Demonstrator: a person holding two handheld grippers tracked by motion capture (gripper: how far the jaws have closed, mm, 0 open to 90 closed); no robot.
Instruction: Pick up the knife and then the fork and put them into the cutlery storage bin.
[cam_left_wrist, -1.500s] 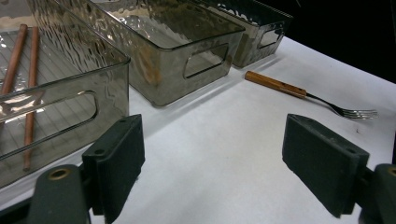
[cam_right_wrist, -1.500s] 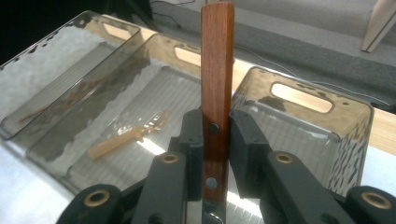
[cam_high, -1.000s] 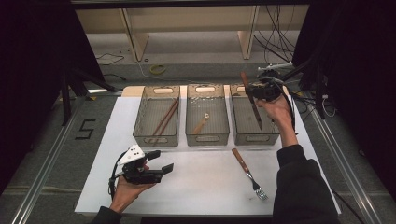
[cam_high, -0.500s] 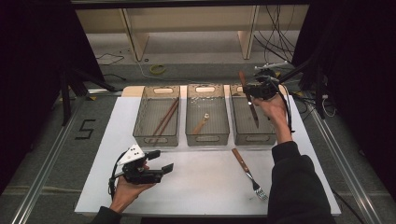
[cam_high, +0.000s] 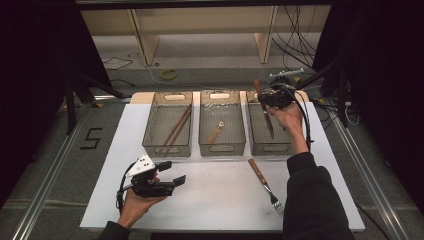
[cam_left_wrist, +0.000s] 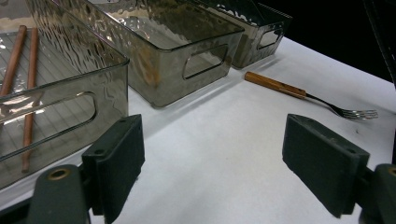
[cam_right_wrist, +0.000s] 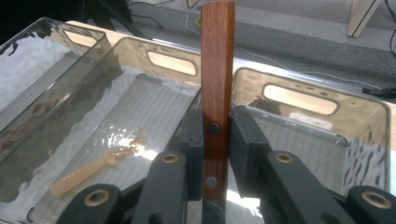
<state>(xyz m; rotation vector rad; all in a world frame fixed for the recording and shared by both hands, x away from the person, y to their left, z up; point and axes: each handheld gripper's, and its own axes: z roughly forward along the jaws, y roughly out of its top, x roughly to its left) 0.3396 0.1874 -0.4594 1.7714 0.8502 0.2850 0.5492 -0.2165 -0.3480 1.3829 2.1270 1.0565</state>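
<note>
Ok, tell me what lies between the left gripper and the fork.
Nothing: in the high view, only bare white table lies between the left gripper and the fork.

Dim surroundings, a brightly lit white table (cam_high: 220, 200) (glare on the clear bins (cam_right_wrist: 140, 112)), jaws softly blurred.

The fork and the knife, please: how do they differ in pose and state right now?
The fork lies flat and free on the white table; the knife is clamped in the right tongs above the right bin, blade angled down into it. Both have wooden handles.
</note>
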